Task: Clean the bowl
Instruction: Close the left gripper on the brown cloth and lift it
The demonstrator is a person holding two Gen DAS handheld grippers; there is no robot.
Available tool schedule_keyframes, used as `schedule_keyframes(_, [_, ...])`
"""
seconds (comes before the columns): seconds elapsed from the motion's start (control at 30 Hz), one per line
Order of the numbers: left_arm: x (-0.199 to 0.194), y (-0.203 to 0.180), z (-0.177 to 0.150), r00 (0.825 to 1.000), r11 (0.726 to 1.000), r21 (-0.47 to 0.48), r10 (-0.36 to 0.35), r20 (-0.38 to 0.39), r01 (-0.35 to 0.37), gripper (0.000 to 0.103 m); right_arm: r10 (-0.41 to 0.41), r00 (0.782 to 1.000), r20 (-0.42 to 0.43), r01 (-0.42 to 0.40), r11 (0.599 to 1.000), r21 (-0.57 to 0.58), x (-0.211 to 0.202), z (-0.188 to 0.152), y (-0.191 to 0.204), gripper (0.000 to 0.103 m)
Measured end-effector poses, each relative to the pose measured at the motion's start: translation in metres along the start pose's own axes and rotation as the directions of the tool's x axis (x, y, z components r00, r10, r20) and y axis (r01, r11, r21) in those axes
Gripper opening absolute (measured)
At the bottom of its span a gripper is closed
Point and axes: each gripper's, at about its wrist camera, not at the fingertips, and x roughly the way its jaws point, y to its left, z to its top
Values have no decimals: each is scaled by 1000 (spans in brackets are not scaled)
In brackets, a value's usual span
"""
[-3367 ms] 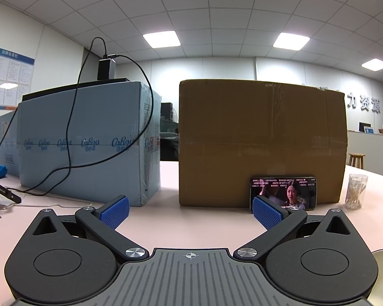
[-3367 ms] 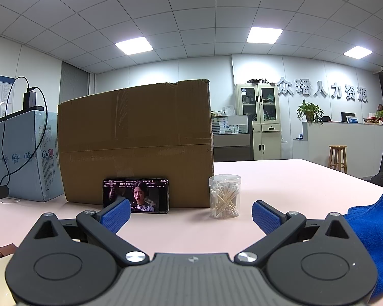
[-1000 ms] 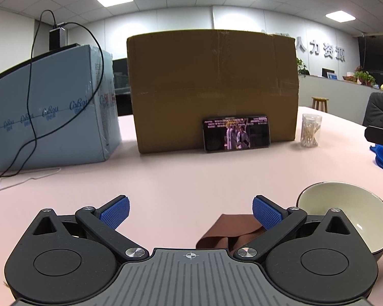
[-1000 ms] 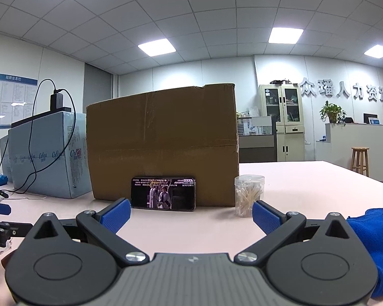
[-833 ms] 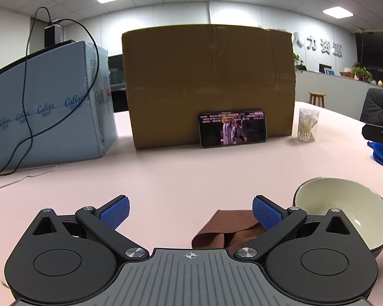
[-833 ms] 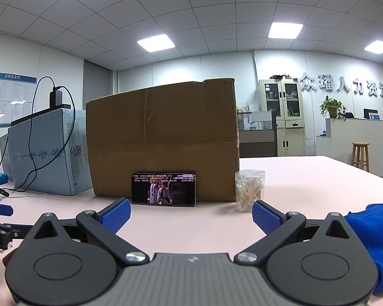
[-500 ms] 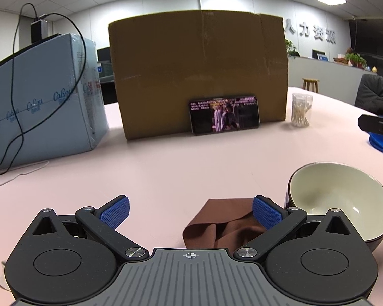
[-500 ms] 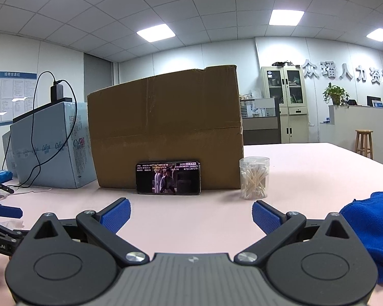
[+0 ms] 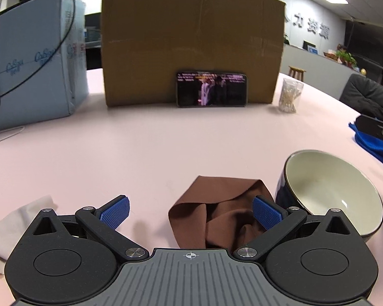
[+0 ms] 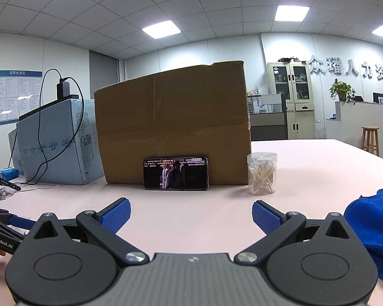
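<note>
In the left wrist view a bowl (image 9: pixel 329 191), cream inside and dark outside, stands on the pink table at the right. A crumpled brown cloth (image 9: pixel 217 211) lies just left of it. My left gripper (image 9: pixel 190 211) is open, its right finger over the cloth's right side, nothing held. A blue cloth (image 9: pixel 372 145) lies at the far right, also seen in the right wrist view as the blue cloth (image 10: pixel 370 229). My right gripper (image 10: pixel 190 213) is open above bare table, left of that blue cloth. The bowl is out of the right wrist view.
A cardboard box (image 9: pixel 191 40) stands at the back with a phone (image 9: pixel 211 89) leaning on it. A jar of cotton swabs (image 9: pixel 289 97) is to its right, a light blue carton (image 9: pixel 33 58) with cables to its left. A white tissue (image 9: pixel 15 229) lies near left.
My left gripper has tilted down and moved forward over the table, so the bowl and brown cloth now show fully. The right gripper has moved forward a little. Both stayed open.
</note>
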Motion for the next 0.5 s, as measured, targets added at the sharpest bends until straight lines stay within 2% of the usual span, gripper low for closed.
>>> schedule_keyframes(0.27, [3, -3, 0, 998, 994, 87, -56, -36, 59, 102, 7, 1000, -15, -7, 1000, -5, 1, -1, 1, 103])
schedule_keyframes(0.5, [7, 0, -2, 992, 987, 111, -110, -69, 117, 93, 0, 1000, -25, 0, 1000, -4, 3, -1, 1, 103])
